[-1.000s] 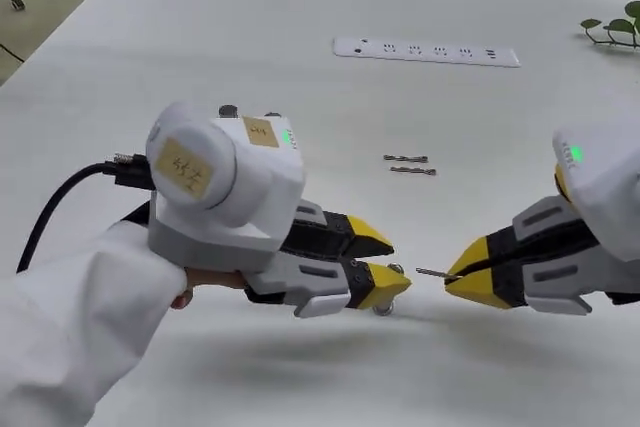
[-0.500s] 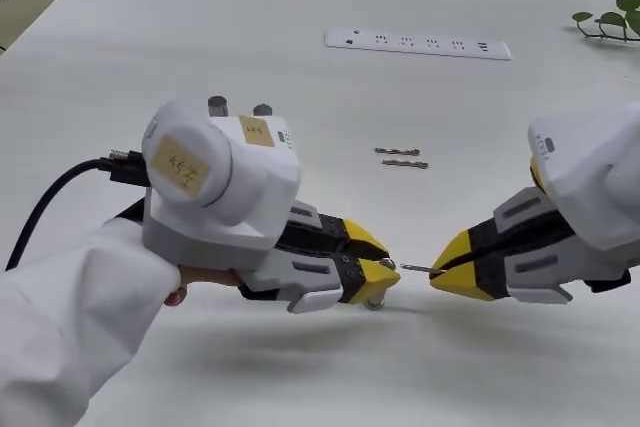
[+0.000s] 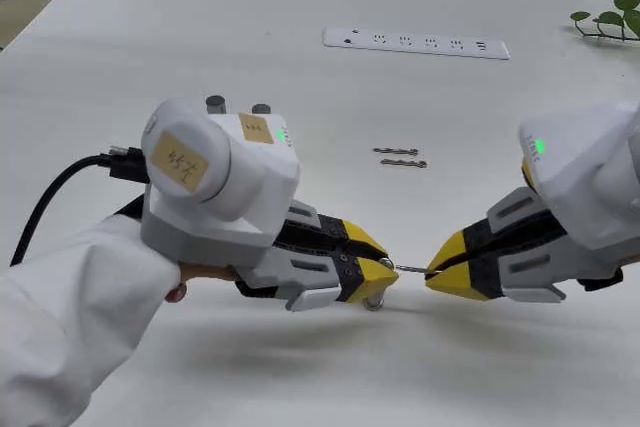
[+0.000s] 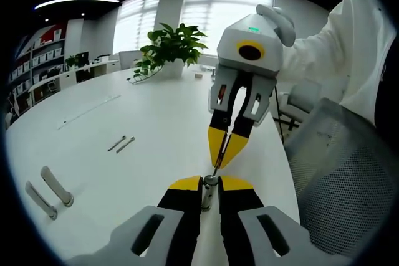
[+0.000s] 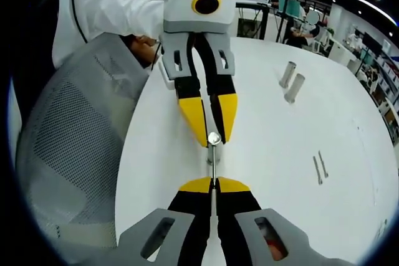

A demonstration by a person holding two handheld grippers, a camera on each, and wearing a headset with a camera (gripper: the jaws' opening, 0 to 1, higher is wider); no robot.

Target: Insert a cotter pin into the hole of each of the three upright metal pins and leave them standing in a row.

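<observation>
My left claw (image 3: 386, 267) clamps the metal pin (image 4: 210, 186), right claw (image 3: 430, 272) pinches the cotter pin (image 3: 410, 269) mid-frame; slightly misaligned, it may skid off and bend.

Bare white tabletop (image 3: 300, 377) lies open nearside; beyond, two thin silver cotter pins (image 3: 397, 151) and two upright grey metal pins (image 3: 215, 104) obstruct.
</observation>
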